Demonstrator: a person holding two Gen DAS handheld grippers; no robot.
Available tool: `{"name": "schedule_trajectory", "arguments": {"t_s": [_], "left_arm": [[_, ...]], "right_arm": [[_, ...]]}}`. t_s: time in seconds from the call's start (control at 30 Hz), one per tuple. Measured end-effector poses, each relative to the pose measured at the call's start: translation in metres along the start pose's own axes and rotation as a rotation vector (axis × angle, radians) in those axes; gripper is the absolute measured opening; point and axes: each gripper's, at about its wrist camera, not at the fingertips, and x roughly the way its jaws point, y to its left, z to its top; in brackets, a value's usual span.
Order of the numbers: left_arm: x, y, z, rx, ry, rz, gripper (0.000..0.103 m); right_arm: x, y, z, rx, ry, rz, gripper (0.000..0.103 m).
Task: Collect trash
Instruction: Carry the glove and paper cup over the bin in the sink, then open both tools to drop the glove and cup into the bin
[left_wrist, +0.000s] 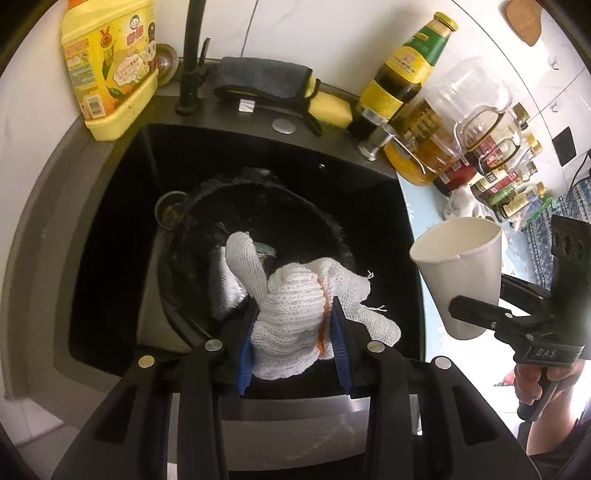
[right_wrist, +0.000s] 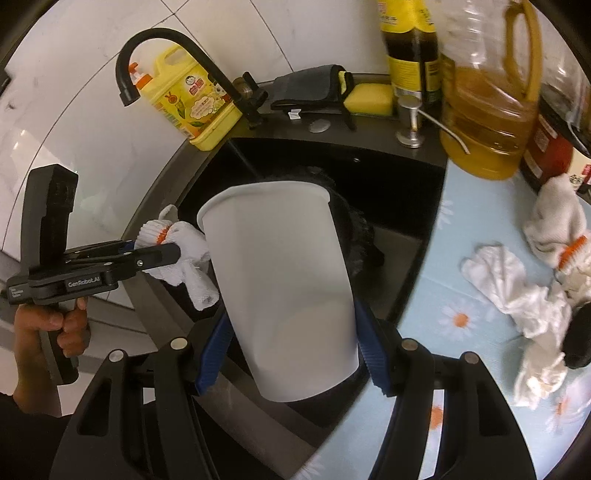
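Observation:
My left gripper (left_wrist: 293, 326) is shut on a white knitted glove (left_wrist: 295, 306) with an orange seam, held over the black sink (left_wrist: 110, 229). Below it a black-lined bin (left_wrist: 258, 221) sits in the sink. My right gripper (right_wrist: 291, 325) is shut on a white paper cup (right_wrist: 284, 288), mouth away from me, above the sink's right part. The cup (left_wrist: 461, 273) and right gripper (left_wrist: 480, 314) show at the right in the left wrist view. In the right wrist view the left gripper (right_wrist: 162, 254) and its glove (right_wrist: 184, 258) are at the left.
A yellow detergent jug (left_wrist: 107, 66), black tap (left_wrist: 192, 55), grey cloth and yellow sponge (left_wrist: 328, 107) line the sink's back rim. Oil and sauce bottles (right_wrist: 484, 103) stand at the right. More white gloves (right_wrist: 532, 280) lie on the blue flowered counter cover.

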Motion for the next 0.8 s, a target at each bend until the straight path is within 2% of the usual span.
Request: {"name": "schedule_trajectory", "arguments": {"t_s": [0.33,0.8], "left_arm": [[-0.001,0.036,0.02,0.038,0.015,-0.026,0.034],[0.022,0.052,0.037,0.049,0.061,-0.058,0.035]], "right_arm": [[0.028,0.026,0.024,0.045,-0.01,-0.009,0.063],[0.059,0.03,0.055,0.087,0.039,-0.017,0.064]]}}
